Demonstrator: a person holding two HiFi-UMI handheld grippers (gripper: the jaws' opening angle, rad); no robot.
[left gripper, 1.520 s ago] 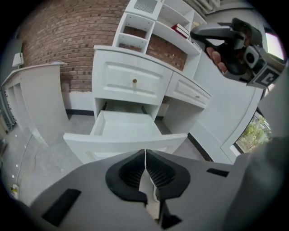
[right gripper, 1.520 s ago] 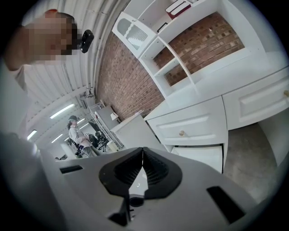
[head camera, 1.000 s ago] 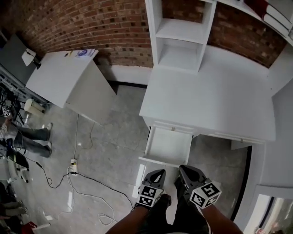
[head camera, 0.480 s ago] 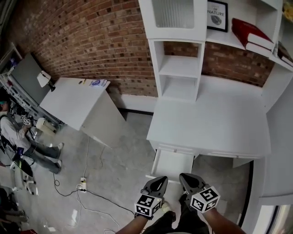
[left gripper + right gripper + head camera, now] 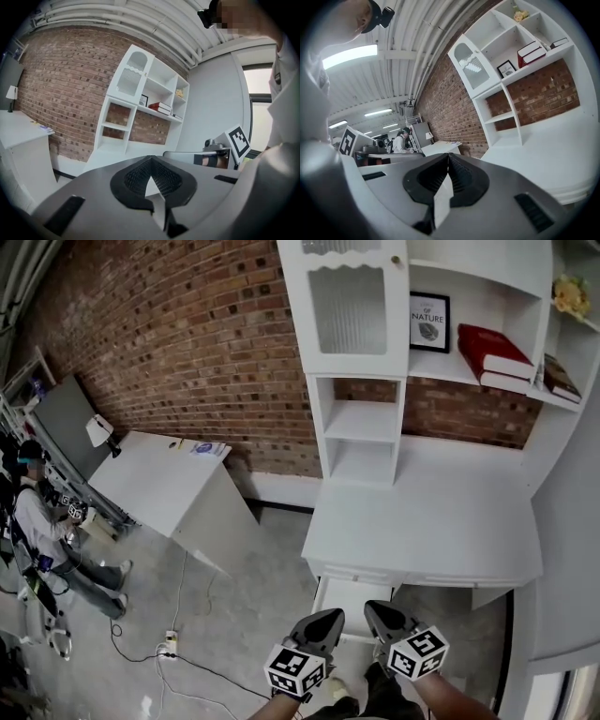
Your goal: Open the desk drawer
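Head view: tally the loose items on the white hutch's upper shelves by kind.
Black-framed picture: 1
Red hardcover books, stacked: 2
Dark flat-lying book: 1
Yellow flower decoration: 1
Total: 5

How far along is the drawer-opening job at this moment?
Done: the drawer already stands pulled out from under the desk, with its inside showing. In hand: nothing. The left gripper and right gripper both have their jaws shut on nothing, and both gripper views look out at the shelves, not at the drawer. Left: apparently nothing; the task looks complete.
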